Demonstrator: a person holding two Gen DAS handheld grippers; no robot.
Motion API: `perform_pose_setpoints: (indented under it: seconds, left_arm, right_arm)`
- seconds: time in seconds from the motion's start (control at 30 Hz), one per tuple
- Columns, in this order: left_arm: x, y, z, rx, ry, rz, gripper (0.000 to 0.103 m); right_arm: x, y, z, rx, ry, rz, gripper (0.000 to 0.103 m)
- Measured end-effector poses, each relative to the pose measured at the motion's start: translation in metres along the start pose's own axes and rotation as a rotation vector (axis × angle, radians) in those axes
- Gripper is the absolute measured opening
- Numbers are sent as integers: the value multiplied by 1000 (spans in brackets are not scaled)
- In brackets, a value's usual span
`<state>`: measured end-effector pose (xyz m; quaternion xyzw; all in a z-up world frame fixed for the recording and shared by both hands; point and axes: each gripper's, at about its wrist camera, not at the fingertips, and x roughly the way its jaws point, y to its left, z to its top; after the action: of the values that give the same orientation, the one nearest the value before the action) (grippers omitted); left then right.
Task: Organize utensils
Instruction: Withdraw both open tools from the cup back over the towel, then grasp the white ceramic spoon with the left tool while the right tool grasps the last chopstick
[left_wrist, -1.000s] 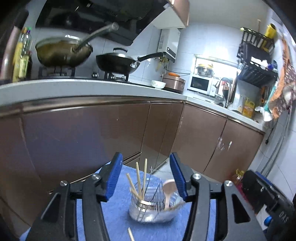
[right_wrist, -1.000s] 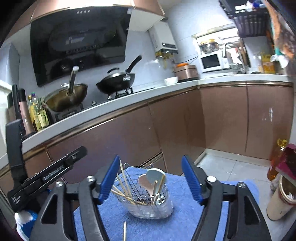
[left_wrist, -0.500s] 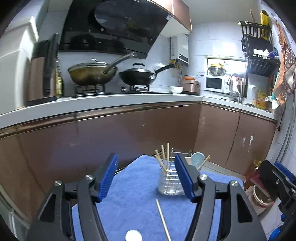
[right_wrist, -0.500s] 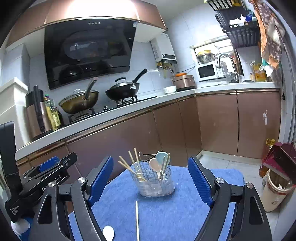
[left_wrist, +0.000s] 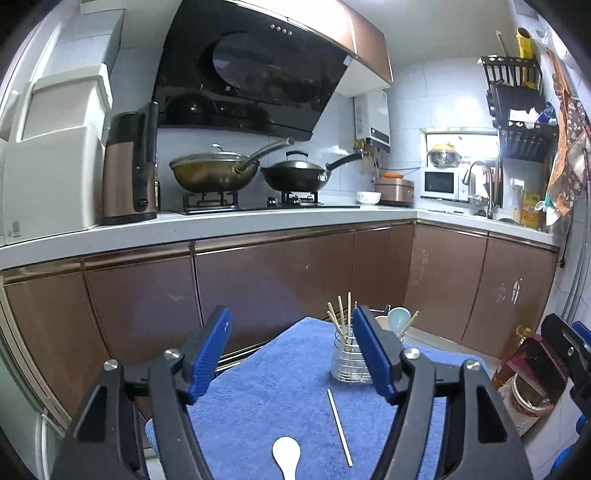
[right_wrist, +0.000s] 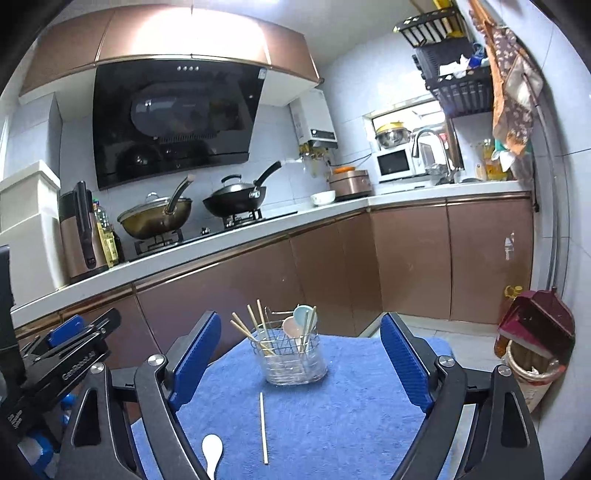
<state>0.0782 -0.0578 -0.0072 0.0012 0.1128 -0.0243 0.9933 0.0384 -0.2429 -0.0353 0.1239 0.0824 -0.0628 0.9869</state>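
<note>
Cabinets (left_wrist: 280, 280) in brown fill the view behind your work surface, under a white counter (left_wrist: 221, 225) carrying two woks (left_wrist: 295, 177) on the hob, a thermos (left_wrist: 129, 166) at the left and a microwave (left_wrist: 439, 182) toward the corner. A black hood (right_wrist: 173, 118) hangs over the hob. On the floor at the right stand a bin (right_wrist: 532, 373) and an oil bottle (right_wrist: 511, 295).

A blue towel (right_wrist: 332, 406) covers the surface in front of you. At its far side stands the holder (right_wrist: 291, 358), a wire basket with chopsticks (right_wrist: 251, 328) leaning out on its left and spoons (right_wrist: 301, 319) on its right. One loose chopstick (right_wrist: 263, 428) lies on the towel nearer you, well apart from the holder, and a white spoon (right_wrist: 212, 452) lies to its left at the near edge.

Your left hand-held gripper (left_wrist: 291, 354) hovers above the towel with jaws wide and nothing between them; its right finger (left_wrist: 373, 354) hides part of the holder. Your right hand-held gripper (right_wrist: 299, 362) is also spread wide and empty, framing the holder, with the left one's body visible at its left.
</note>
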Motion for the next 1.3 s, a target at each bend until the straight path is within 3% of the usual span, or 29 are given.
perform_pose_setpoints:
  seconds: [0.63, 0.93, 1.1, 1.3]
  left_arm:
    - [-35, 18, 4, -11, -61, 65, 71]
    - [-45, 27, 4, -29, -93, 87, 79]
    - [-37, 36, 1, -69, -56, 25, 81]
    - [-3, 63, -23, -146, 103, -135, 81]
  right_arm:
    - [-30, 15, 3, -43, -48, 39, 90]
    - [-35, 20, 5, -63, -61, 49, 90]
    - [-33, 22, 2, -82, -51, 69, 90]
    - [-17, 19, -7, -103, 9, 85, 90]
